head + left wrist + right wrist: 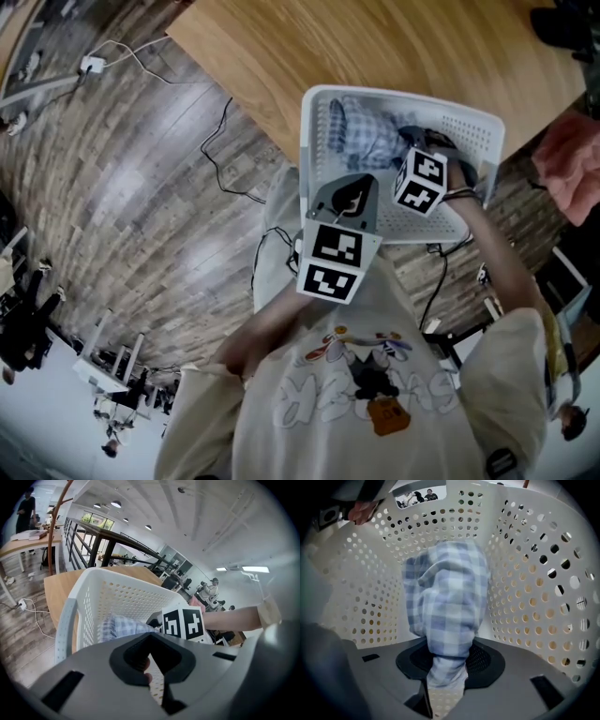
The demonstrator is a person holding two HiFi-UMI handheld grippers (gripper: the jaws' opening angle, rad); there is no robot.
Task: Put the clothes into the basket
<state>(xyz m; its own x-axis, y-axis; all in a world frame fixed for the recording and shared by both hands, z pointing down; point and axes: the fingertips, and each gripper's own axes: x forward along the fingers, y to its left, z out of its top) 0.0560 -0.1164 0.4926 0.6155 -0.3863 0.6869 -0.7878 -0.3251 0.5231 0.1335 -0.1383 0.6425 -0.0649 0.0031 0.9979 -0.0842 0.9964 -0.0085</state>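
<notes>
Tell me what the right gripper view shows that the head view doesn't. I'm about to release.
Only the right gripper view: the right gripper has its jaws clamped on the checked garment, which bunches ahead of them between the perforated walls of the basket.
Only the head view: the basket stands on the wooden table at its edge, the left gripper is at the basket's near rim, and cables lie on the floor.
Both: the white basket and the checked garment inside it.

Count: one white perforated basket (469,117), one blue-checked garment (445,597), one wooden table (375,37). I hold two grippers: one left gripper (154,667) and one right gripper (443,686). Marker cubes (330,262): two, one per gripper.
</notes>
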